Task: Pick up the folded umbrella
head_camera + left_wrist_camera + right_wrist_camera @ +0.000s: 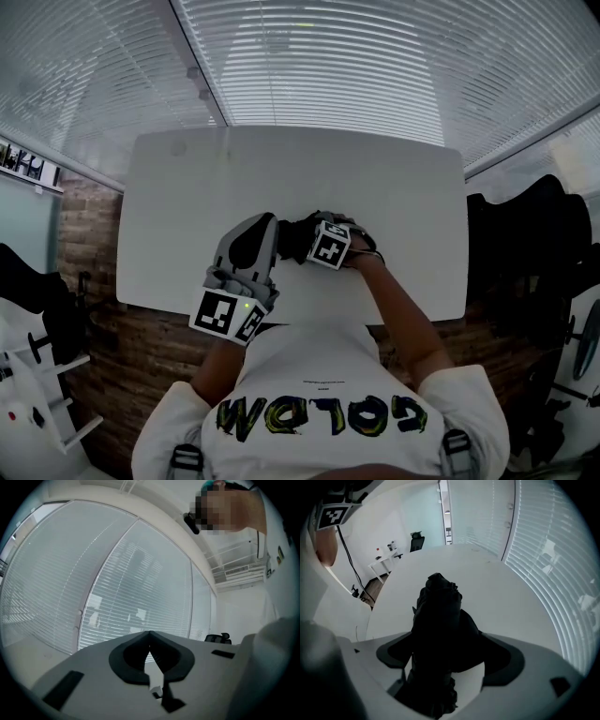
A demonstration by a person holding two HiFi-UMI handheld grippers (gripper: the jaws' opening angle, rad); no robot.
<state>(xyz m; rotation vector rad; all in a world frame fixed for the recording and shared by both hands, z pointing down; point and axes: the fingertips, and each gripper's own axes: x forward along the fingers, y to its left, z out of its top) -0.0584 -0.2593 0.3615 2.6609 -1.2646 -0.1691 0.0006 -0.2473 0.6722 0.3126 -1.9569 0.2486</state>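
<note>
The folded umbrella (292, 236) is a black bundle that lies on the white table (281, 169) near its front edge. My right gripper (314, 239) points steeply down over it. In the right gripper view the umbrella (440, 606) runs lengthwise through the gap of the right gripper (447, 639); the jaws stand wide apart on either side of it and I see no pad pressing on the fabric. My left gripper (262, 225) hovers just left of the umbrella and points level at the blinds. Its tips meet in the left gripper view, so the left gripper (149, 633) is shut on nothing.
Slatted window blinds (309, 66) run behind the table's far edge. A black office chair (530, 234) stands right of the table, and a white rack (37, 375) stands at the lower left. Another desk with a chair (417, 543) shows far off.
</note>
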